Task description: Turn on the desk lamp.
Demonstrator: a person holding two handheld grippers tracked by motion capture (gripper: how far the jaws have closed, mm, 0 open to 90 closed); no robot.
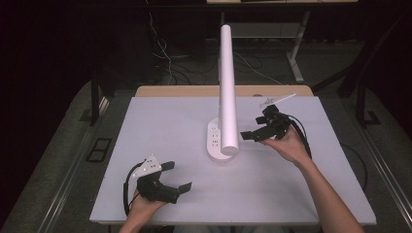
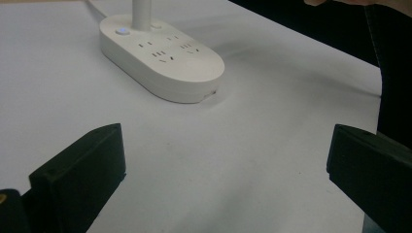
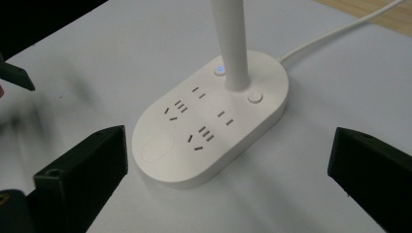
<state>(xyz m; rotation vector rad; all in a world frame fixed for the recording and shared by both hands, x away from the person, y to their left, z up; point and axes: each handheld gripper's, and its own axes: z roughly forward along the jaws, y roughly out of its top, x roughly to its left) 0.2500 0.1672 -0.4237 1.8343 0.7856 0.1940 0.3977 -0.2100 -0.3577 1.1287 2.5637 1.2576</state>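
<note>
Jaws on my right gripper (image 1: 253, 134) stand wide apart with nothing between them, aimed at the lamp base (image 3: 209, 126) just in front; I see its sockets, round button and a small blue light beside the white stem (image 3: 229, 43). My left gripper (image 1: 178, 175) is spread just as wide and empty, low over the white table (image 1: 160, 121) near its front edge, with the base well ahead of it. From above, the lamp stands mid-table between both grippers, its cord (image 3: 340, 30) trailing off behind.
</note>
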